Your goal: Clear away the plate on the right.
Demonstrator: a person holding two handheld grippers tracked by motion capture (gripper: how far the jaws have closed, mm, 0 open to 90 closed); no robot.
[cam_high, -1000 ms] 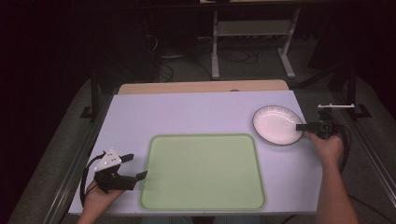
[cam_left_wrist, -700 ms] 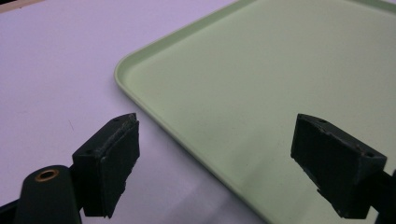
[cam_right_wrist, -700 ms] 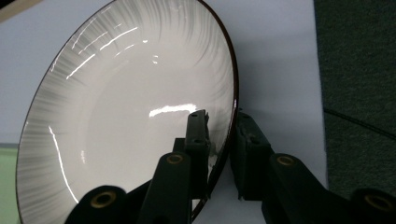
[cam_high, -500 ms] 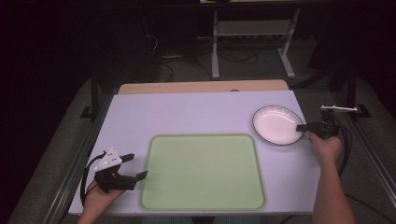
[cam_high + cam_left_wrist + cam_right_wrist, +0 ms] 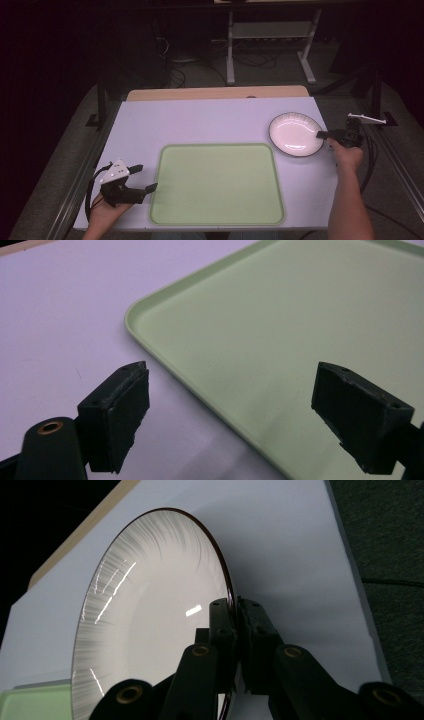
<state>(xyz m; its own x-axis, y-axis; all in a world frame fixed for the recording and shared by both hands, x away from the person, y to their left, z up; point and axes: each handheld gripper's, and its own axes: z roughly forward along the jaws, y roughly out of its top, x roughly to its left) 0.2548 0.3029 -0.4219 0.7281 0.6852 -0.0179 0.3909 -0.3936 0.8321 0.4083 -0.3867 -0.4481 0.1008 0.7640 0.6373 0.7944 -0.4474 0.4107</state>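
The white plate (image 5: 296, 134) with its dark rim and fine radial ribbing sits on the right part of the pale table (image 5: 210, 122), just beyond the far right corner of the green tray (image 5: 217, 185), and it lies where it lay a second ago. The right gripper (image 5: 325, 134) has kept its place at the plate's right edge, though the hand (image 5: 346, 154) behind it has drawn slightly nearer the plate's near right side over that second. The left gripper (image 5: 140, 179) has not moved; it rests low at the near left of the table, just left of the tray. In the right gripper view the plate (image 5: 150, 625) is cut off at the bottom, and the pinched stretch of rim is hidden between the jaws of the right gripper (image 5: 235, 630), which are closed narrowly on it, one above the plate and one beneath. In the left gripper view the left gripper (image 5: 230, 410) has its jaws spread wide with nothing between them, straddling the near left edge of the tray (image 5: 280, 325), whose far side runs out of frame.
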